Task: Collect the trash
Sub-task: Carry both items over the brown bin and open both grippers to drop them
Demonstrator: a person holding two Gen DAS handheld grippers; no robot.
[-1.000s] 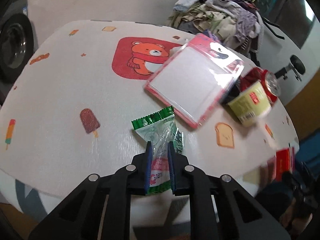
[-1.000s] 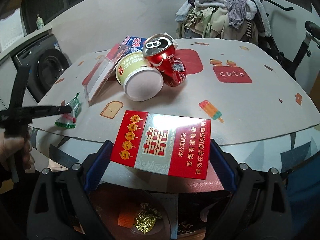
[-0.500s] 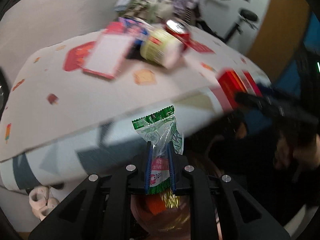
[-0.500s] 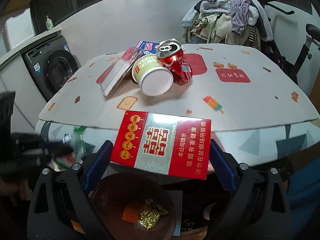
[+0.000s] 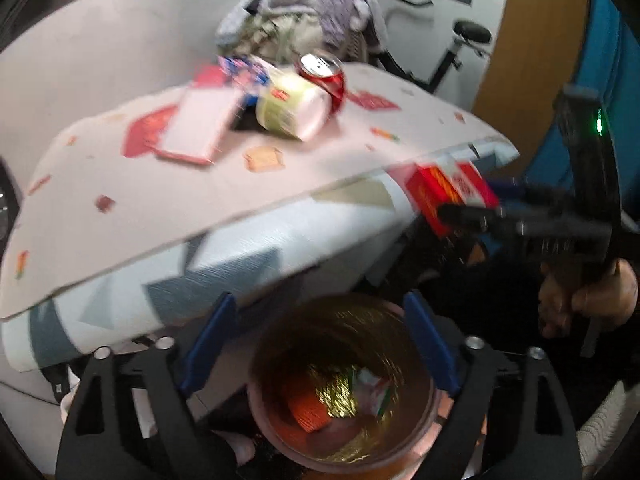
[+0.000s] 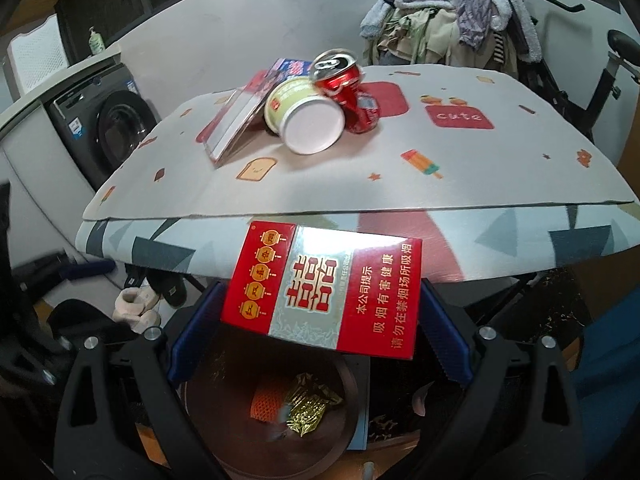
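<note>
The left claw (image 5: 316,344) hangs spread wide and empty right above the bin (image 5: 340,440), where wrappers already lie. The right claw (image 6: 316,332) is clamped on the red carton (image 6: 320,288), just off the table (image 6: 400,184) edge with the bin below and slightly nearer. The risk I'd judge: the flat carton, let go tilted, could catch the rim and slide to the floor. Beyond both claws, a can (image 6: 344,88), cup (image 6: 304,116) and packet (image 6: 236,120) wait.
</note>
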